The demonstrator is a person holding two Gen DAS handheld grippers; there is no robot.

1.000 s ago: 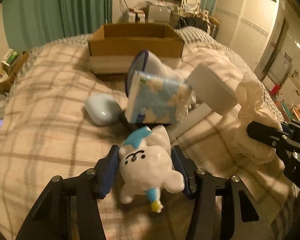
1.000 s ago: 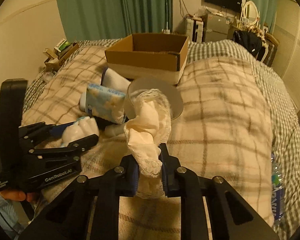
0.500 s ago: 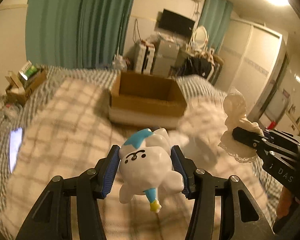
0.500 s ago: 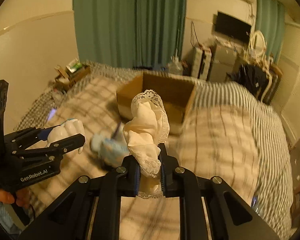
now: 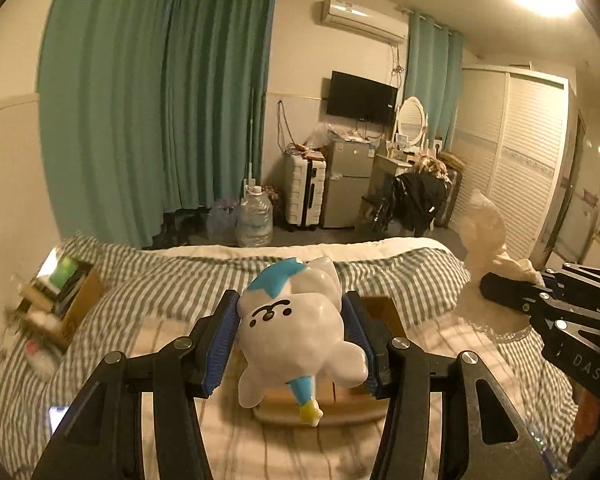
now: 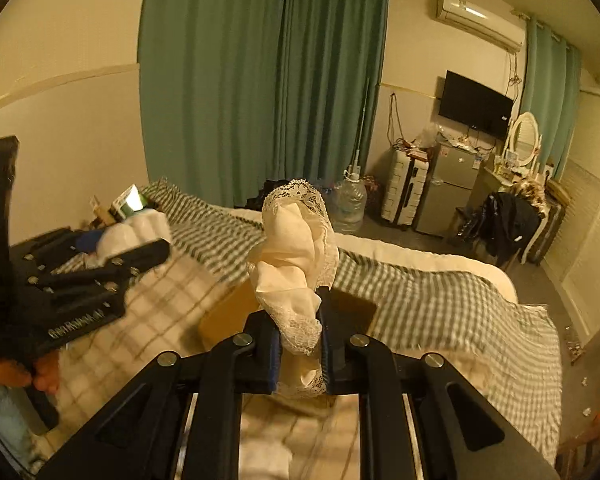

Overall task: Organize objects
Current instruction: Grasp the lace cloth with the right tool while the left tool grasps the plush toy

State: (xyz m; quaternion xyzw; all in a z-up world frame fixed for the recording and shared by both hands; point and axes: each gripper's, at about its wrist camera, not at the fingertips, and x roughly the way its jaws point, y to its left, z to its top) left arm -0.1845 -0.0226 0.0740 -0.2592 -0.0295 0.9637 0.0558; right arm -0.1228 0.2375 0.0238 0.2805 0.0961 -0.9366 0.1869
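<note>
White plastic fills the left wrist view: the toy [image 5: 296, 332], a round-faced figure with a blue star on its head, sits squarely between the left gripper [image 5: 296, 340] jaws, pinched on both flanks by the blue pads [image 5: 220, 344], face up to the camera, its blue tail with a yellow tip hanging down toward the lens. Below it, partly hidden, lies the box [image 5: 324, 400] on the bed [image 5: 140, 280], and the toy is held up in the air above it.

Over to the right wrist view: the right gripper [image 6: 300, 340] has its jaws pressed onto the lace cloth [image 6: 296, 248], a cream bundle gripped at its lower end and standing up out of the jaws in a loose plume. Brown box wall [image 6: 232, 312] shows just behind the fingers, under the cloth.

Both grippers are aloft side by side, near each other but apart. Green curtains [image 6: 260, 80] hang behind the bed.
</note>
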